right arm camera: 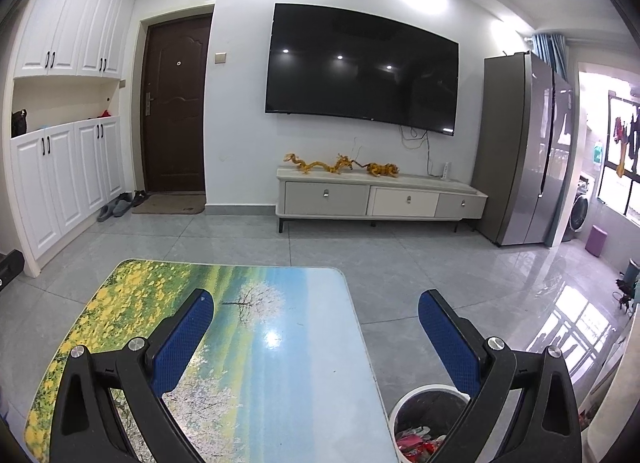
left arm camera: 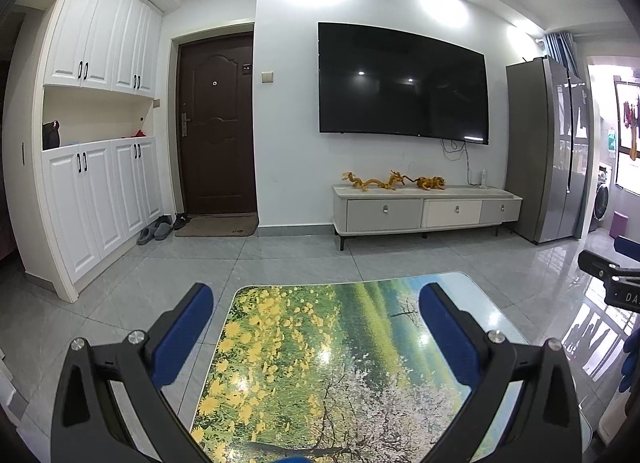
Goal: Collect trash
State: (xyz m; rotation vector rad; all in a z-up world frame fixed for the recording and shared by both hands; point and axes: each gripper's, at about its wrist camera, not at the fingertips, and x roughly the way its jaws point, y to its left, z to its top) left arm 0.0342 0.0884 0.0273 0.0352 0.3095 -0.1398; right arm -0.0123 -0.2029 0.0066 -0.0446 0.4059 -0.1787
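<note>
Right wrist view shows the right gripper (right arm camera: pixel 316 327) spread wide and holding nothing, hovering over the near right part of the surface (right arm camera: pixel 280 375), a low table printed with a landscape of yellow flowers, a white tree and blue sky. Just beside the surface's near right corner, on the tiled floor (right arm camera: pixel 400 263), stands the trash bin (right arm camera: pixel 400 411), a white round bin with a dark liner, and crumpled wrappers in red and pale tones lie at its bottom. Left wrist view shows the left gripper (left arm camera: pixel 316 327) likewise released and empty above the same surface, with part of the right gripper visible at the far right edge. No loose trash shows on the surface in either view, so the collecting looks finished or nearly so; whether more litter lies outside the frames cannot be told.
</note>
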